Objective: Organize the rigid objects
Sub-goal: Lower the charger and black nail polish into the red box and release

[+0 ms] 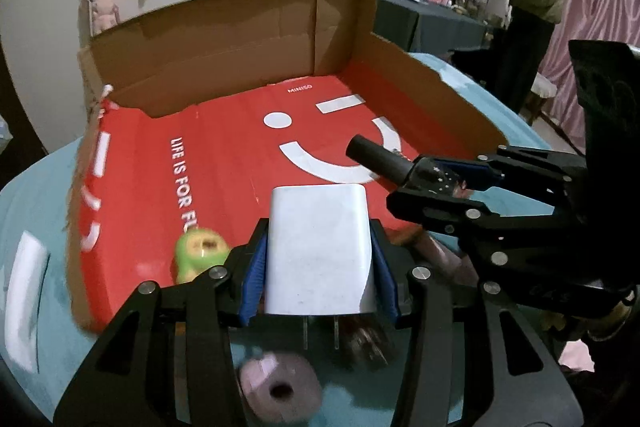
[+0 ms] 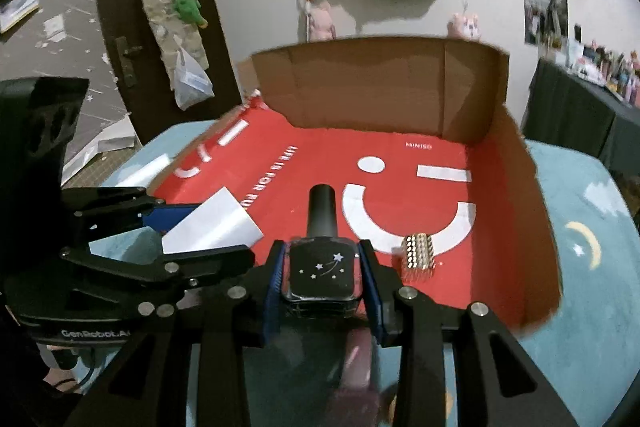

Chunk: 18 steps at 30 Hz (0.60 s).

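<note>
Two grippers show: the left gripper [image 1: 318, 251] and the right gripper [image 2: 322, 275]. One white charger [image 1: 320, 247], one dark polish bottle [image 2: 322, 267], one box [image 1: 224, 39], one green figure [image 1: 198, 255] at its 7 o'clock edge, one studded block [image 2: 418, 253], one pink roll [image 1: 280, 387].

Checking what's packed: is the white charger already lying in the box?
No, the left hand-held gripper holds the white charger above the box.

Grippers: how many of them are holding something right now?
2. The left gripper clamps a white charger; the right gripper clamps a dark nail polish bottle. Both are held over the red box.
</note>
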Each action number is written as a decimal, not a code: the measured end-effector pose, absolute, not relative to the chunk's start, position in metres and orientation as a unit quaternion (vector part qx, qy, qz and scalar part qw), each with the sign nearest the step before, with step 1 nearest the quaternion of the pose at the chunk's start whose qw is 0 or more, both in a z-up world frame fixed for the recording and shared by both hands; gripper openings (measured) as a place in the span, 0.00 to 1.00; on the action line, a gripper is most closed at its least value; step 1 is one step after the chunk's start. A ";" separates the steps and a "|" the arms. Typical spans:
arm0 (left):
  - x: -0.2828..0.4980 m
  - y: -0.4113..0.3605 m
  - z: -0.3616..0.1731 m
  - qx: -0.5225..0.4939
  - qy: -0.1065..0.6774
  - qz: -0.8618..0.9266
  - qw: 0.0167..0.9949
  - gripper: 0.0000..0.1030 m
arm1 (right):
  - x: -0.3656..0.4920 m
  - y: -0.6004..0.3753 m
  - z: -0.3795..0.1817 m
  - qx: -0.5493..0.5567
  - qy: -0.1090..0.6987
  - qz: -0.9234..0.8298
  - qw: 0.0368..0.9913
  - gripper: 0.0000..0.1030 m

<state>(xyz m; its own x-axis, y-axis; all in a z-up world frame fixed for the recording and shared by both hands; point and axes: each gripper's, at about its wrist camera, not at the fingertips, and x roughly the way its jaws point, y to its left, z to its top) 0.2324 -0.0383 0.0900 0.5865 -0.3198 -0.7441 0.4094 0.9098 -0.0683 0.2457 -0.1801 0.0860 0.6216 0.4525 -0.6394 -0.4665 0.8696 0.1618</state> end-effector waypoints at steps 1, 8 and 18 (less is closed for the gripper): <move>0.240 -0.039 0.088 0.055 0.413 -0.207 0.885 0.43 | 0.254 -0.180 0.084 -0.012 0.360 0.255 0.897 0.37; 0.269 -0.048 0.072 0.077 0.443 -0.214 0.867 0.43 | 0.290 -0.177 0.070 -0.031 0.400 0.259 0.879 0.37; 0.290 -0.051 0.057 0.089 0.474 -0.224 0.847 0.43 | 0.312 -0.171 0.058 -0.073 0.434 0.277 0.854 0.37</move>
